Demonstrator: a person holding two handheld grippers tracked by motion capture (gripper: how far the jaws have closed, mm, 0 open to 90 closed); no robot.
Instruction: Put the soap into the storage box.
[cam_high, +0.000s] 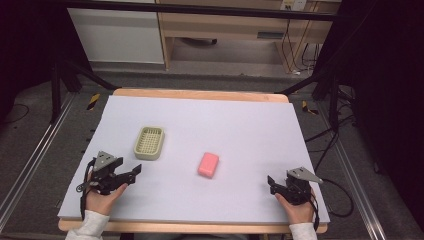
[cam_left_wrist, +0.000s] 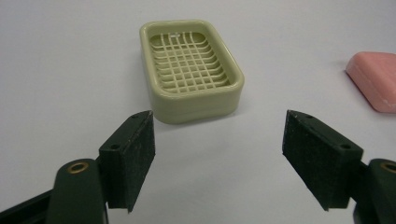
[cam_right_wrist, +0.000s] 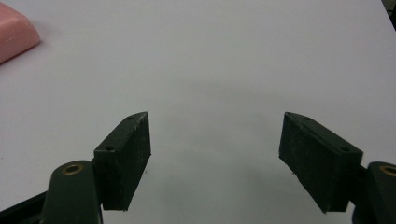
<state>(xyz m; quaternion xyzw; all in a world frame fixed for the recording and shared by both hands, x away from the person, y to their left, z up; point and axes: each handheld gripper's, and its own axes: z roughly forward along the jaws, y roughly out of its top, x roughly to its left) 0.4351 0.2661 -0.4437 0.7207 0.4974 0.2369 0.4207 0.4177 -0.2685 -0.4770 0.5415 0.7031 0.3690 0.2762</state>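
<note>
A: Where does the soap dish (cam_high: 149, 142) sit?

B: On the pale desk (cam_high: 240, 125), in its left half, roughly midway between the far and near edges. It is a cream-green tray with a lattice floor, lying flat and holding nothing. In the left gripper view the soap dish (cam_left_wrist: 191, 70) lies just ahead of the 2 black jaws, slightly to the left of the gap between them.

A: And the soap?

B: The pink bar of soap (cam_high: 208, 164) rests near the middle of the desk, apart from the dish, nearer the front edge. In the left gripper view it (cam_left_wrist: 376, 84) shows at the right edge, and in the right gripper view it (cam_right_wrist: 14, 35) shows in the top-left corner.

A: What about the claws?

B: The left gripper (cam_high: 131, 175) is near the left edge, below the dish, its jaws set wide with only desk between them. The right gripper (cam_high: 272, 182) is near the front-right corner, jaws also wide and holding nothing.

A: Any brand, label or lettering?

B: I cannot read any on the dish, the soap or the desk.
</note>
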